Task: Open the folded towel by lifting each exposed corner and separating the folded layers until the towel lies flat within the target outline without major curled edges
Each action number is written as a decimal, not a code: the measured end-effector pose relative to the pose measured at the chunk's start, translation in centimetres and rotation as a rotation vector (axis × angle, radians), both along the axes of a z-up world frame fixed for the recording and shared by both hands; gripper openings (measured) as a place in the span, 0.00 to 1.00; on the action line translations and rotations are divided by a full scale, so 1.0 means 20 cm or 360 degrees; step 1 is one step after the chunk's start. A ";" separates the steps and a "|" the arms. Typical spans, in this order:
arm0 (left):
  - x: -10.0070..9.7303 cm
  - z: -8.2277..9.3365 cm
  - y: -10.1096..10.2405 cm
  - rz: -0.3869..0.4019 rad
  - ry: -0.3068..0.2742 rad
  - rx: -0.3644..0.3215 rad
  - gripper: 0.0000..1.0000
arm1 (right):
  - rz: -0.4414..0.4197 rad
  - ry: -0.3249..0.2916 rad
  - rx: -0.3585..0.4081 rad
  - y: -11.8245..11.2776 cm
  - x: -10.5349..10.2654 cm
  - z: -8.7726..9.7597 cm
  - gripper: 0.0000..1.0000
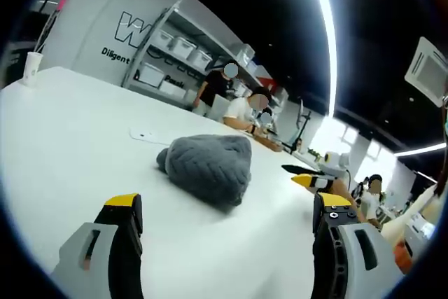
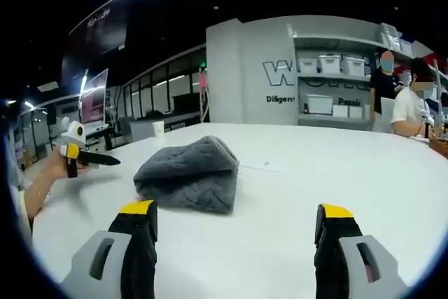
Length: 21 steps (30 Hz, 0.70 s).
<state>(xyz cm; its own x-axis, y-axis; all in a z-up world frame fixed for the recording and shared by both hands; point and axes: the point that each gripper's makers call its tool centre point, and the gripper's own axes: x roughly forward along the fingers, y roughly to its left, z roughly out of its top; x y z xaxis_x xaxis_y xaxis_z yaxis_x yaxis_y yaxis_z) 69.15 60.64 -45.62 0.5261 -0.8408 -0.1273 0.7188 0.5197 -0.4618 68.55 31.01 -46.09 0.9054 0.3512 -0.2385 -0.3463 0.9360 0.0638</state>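
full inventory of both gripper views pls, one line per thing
Grey knitted folded towel: 1, grey, mid-table, bunched.
White round table: 1, white, under the towel.
White paper slip: 1, white, flat on the table beyond the towel.
White paper cup: 1, white, far table edge.
Storage shelf with white bins: 1, grey, by the wall.
People: several, background.
Left gripper: grey, yellow tips, open.
Right gripper: same, open.

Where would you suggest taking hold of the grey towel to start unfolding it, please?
Probably at the near lower edge of the grey towel, where the folded layers end on the white table. Bring the open right gripper in low from the front; the top is a rounded hump with no free edge.
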 end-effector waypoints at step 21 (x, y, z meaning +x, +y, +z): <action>0.03 0.07 -0.04 0.0084 -0.0073 0.0168 0.99 | 0.0064 -0.0015 0.0037 0.04 -0.02 0.03 0.98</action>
<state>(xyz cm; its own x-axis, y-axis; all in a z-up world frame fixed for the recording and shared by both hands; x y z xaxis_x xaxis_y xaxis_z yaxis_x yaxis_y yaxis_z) 69.85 59.75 -44.25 0.5763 -0.7952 -0.1884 0.7083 0.6010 -0.3702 68.22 31.84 -45.50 0.8926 0.3926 -0.2216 -0.3841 0.9196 0.0821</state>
